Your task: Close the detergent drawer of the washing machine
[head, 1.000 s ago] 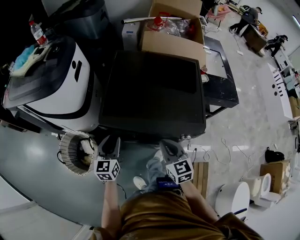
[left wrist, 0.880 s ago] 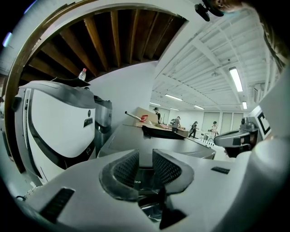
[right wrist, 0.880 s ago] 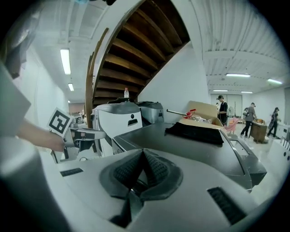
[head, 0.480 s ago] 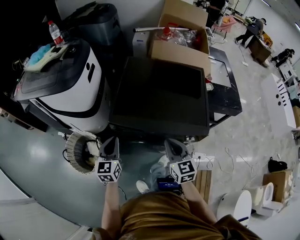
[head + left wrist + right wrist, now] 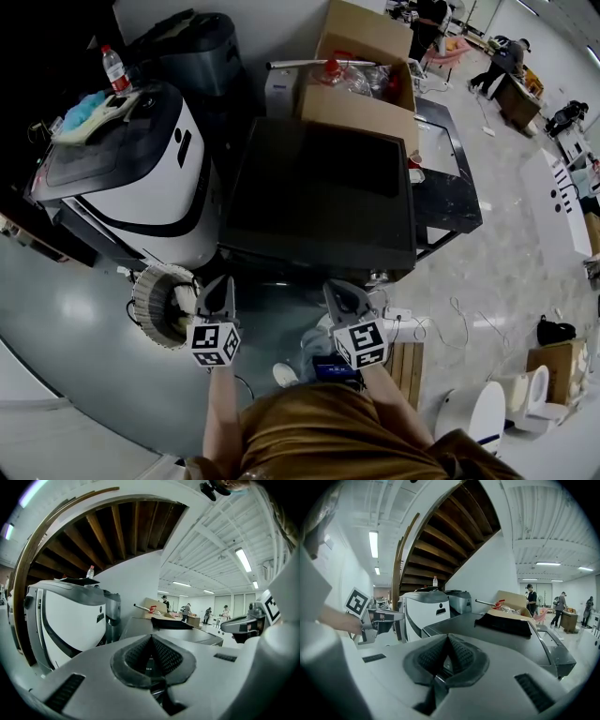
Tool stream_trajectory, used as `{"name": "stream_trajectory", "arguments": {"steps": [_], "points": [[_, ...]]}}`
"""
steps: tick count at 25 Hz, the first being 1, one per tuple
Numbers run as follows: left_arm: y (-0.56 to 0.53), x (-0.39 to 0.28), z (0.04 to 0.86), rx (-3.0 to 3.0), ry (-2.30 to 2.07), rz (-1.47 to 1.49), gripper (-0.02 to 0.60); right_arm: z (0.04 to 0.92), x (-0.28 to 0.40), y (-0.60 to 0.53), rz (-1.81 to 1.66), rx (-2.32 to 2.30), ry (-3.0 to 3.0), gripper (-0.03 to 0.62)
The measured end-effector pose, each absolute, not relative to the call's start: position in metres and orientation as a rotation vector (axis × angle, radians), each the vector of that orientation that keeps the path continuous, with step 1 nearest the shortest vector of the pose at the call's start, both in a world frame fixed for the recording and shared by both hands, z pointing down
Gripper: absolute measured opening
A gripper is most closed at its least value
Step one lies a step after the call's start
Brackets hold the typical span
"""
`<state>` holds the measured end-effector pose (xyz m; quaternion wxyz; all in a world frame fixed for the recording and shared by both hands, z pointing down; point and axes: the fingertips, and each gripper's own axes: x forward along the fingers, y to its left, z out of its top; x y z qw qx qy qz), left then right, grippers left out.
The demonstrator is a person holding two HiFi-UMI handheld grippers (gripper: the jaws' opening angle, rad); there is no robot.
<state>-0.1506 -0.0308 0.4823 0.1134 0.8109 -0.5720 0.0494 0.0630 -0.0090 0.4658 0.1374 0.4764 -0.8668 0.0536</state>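
The washing machine [image 5: 319, 192] is a dark-topped box in the middle of the head view. Its front face and the detergent drawer are hidden under the top's near edge. My left gripper [image 5: 217, 292] hangs just before the machine's front left corner, and my right gripper [image 5: 339, 296] before the front right. Both point at the machine. In the left gripper view, the left gripper [image 5: 151, 640] is shut with its pads together and nothing between them, with the machine's top [image 5: 187, 637] beyond. The right gripper [image 5: 447, 640] is likewise shut and empty.
A white and black appliance [image 5: 131, 178] stands left of the machine, with a bottle [image 5: 112, 66] on top. A cardboard box [image 5: 361, 89] sits behind the machine and a low black stand [image 5: 450, 178] to its right. A coiled hose [image 5: 157, 305] and a wooden pallet [image 5: 403, 352] lie on the floor.
The left gripper's jaws have closed from open to shut. Both grippers have risen a little in front of the machine.
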Motion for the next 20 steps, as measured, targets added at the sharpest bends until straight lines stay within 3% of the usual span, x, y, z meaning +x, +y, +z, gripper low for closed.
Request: {"name": "stream_trajectory", "arguments": {"steps": [20], "points": [[-0.0306,-0.1465,0.4883,2.367,-1.66,0.152,0.025,0.4723,0.0661,-0.0097,0.154,1.359,-2.495,0.012]]}}
